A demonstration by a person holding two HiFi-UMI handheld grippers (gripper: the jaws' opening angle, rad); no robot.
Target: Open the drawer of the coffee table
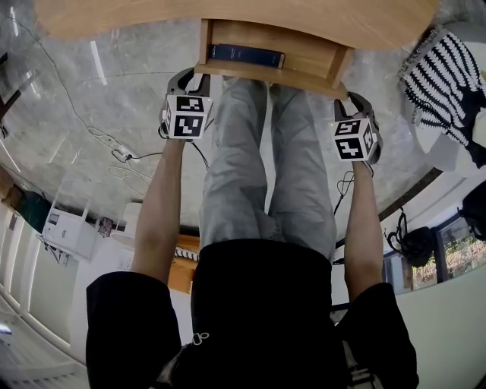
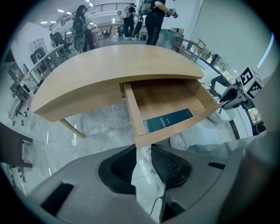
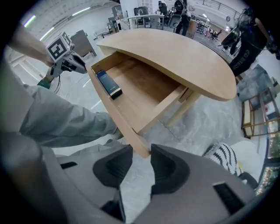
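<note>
Head view has the drawer standing well out from under the coffee table, toward the person's knees, with a slim dark-blue book lying flat inside. Left gripper pinches one end of the drawer's front board and right gripper the other. Each is narrowly parted, with the board's corner caught between ribbed black pads. To my eye the pull wants to be level and equal at both ends, straight away from the table, or the box may skew and bind. The drawer is pale, smooth wood, a shallow tray with no handle. The table top is a rounded half-moon slab above a glossy marbled floor.
</note>
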